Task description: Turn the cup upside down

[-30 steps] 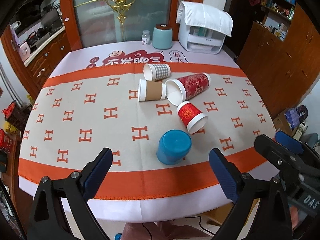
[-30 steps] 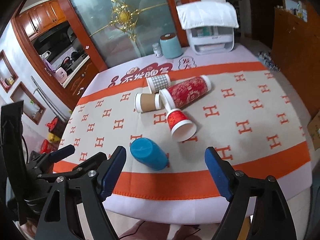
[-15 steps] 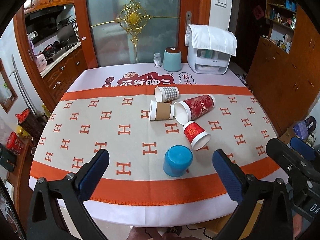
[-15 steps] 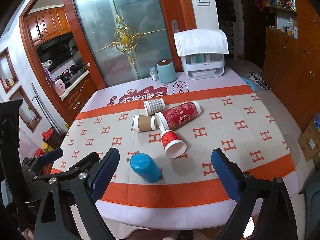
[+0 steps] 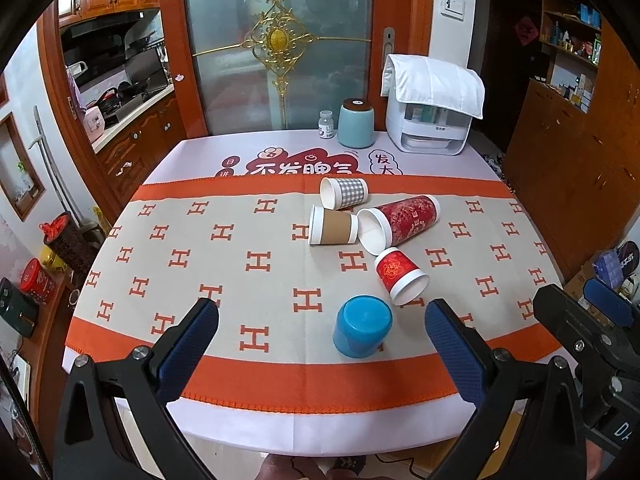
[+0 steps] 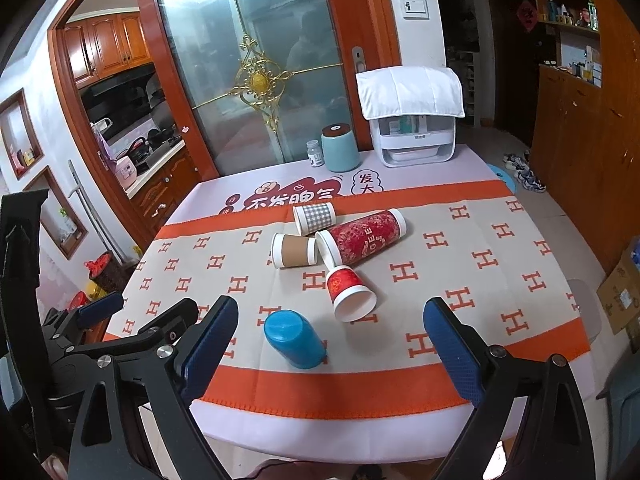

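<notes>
The white appliance point(image 5: 430, 126) was largely hidden under a white quilted cover point(image 5: 434, 84). The label on the small jar point(image 5: 326, 125) was too small to read. The blue cup point(image 5: 362, 332) hid its own mouth.

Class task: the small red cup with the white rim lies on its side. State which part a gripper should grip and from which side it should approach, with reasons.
Grip the small red cup across its red middle wall, coming from above. It lies on its side, mouth toward the near table edge, base close to the tall red cup, so the sides are likely freest.
</notes>
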Demonstrator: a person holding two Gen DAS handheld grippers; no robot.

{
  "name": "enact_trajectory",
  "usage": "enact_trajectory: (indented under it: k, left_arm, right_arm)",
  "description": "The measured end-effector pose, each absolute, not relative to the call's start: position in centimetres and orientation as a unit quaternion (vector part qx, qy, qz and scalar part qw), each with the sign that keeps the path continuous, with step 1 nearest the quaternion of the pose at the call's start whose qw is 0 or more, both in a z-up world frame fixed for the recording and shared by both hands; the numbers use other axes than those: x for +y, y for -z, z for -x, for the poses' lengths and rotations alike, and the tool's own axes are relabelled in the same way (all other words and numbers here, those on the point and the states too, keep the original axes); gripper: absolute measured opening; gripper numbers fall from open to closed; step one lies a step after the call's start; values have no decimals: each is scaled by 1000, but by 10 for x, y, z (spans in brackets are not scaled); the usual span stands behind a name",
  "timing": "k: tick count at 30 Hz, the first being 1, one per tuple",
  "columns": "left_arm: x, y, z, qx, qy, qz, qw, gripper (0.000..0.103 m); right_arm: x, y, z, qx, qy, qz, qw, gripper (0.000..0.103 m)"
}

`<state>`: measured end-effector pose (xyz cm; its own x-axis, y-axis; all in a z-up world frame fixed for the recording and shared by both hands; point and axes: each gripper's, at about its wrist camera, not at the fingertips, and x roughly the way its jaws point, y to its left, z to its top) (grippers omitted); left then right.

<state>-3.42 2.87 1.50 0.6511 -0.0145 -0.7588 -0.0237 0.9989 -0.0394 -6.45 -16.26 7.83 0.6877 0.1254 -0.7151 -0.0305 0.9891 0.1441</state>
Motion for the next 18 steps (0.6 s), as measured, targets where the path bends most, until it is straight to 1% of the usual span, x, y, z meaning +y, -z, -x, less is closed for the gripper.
enact_trajectory:
  k: [18]
  left_arm:
    - [29, -14, 34, 420, -7, 20, 907, 102]
  right_arm:
    - [-164, -71, 56, 399, -47, -66, 913, 95]
